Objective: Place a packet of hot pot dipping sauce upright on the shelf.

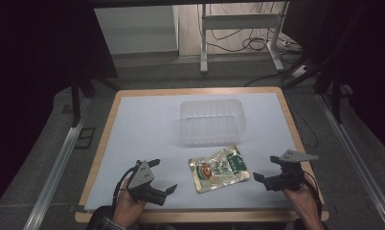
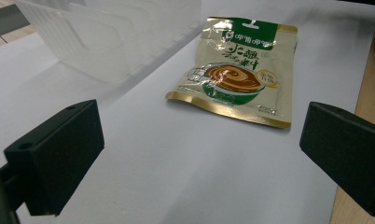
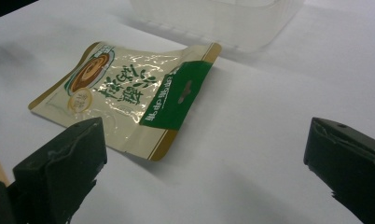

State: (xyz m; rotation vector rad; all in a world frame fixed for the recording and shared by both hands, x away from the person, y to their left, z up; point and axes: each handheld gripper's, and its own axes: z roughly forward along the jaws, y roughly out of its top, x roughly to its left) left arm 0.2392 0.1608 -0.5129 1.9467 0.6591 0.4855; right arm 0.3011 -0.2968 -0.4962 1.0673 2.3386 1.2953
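Currently both grippers parked near edge of table (image 1: pixel 281 98), nothing held. Left gripper (image 1: pixel 163 178) at near left, jaws spread wide, aimed right toward pouch (image 1: pixel 220 168). Right gripper (image 1: pixel 264 175) at near right, jaws likewise spread wide, aimed left at same pouch. Pouch flat on white sheet (image 1: pixel 142 129), between the two grippers, apart from both. Green header strip on its far-right end, bowl print toward near left. In left gripper view, pouch (image 2: pixel 237 70) ahead between jaws, well beyond tips, tub (image 2: pixel 106 32) off to the far left. In right gripper view, pouch (image 3: pixel 129 93) ahead and toward left jaw, one gold corner lifted slightly off sheet, tub (image 3: pixel 223 18) behind it. Clear tub (image 1: pixel 212 122) upright just beyond pouch, mid-table, close but gap or contact unclear. Hands gripping both handles at near edge.
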